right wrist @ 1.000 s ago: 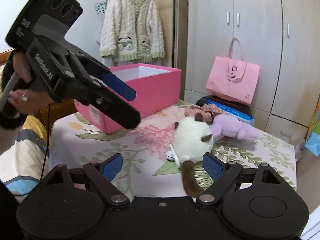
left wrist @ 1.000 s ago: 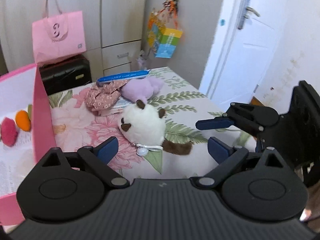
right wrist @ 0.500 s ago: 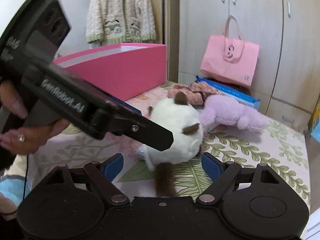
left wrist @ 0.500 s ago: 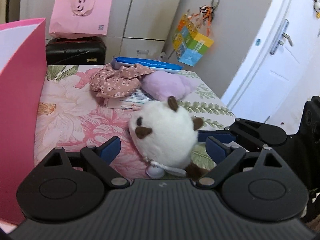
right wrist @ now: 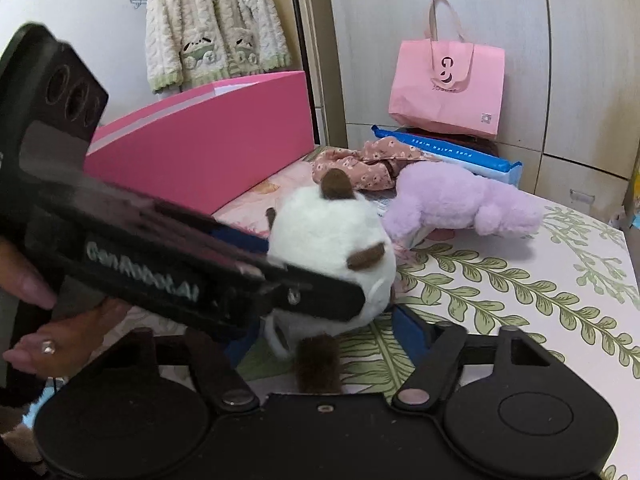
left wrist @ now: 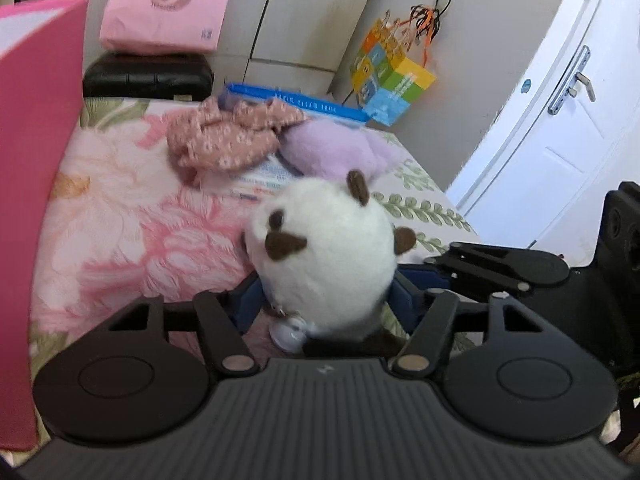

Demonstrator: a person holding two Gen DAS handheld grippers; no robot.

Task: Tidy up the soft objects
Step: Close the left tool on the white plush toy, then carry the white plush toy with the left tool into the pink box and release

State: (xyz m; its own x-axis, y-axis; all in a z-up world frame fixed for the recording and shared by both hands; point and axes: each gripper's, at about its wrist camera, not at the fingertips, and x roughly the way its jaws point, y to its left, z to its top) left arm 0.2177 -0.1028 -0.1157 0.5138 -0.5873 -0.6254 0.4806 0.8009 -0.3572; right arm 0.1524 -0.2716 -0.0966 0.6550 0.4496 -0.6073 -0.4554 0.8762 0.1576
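Plush: a round white plush (left wrist: pixel 324 264) with brown ears and tail is seen on the flowered surface (left wrist: pixel 132 224), just beside the pink box.
Handling: it is judged light, soft and easily squashed; the fluffy pile may slip a little under smooth pads, and nothing fragile is seen except a small white tag at its lower edge.
Hold: the round body is judged the best place to be gripped, across its widest part; the thin tail and ears are better avoided.
Left gripper (left wrist: pixel 322 300): its fingers have just been closing, and the plush is now pinched at its lower body between the blue pads.
Right gripper (right wrist: pixel 332 332): its fingers have just been closing too; the plush lies between them, and the right-hand pad seems pressed to its side, while the other pad is hidden behind the left tool.
Purple plush (right wrist: pixel 464 208): it lies beyond the white plush, touching a floral cloth (right wrist: pixel 360 164).
Wipes pack (right wrist: pixel 448 152): it is seen behind the cloth, farther from the box.
Box (right wrist: pixel 208 148): a pink open box stands left of the white plush; its contents cannot be seen from either view.
Pink bag (right wrist: pixel 448 84): it stands off the surface, well apart from the box; its contents are hidden.
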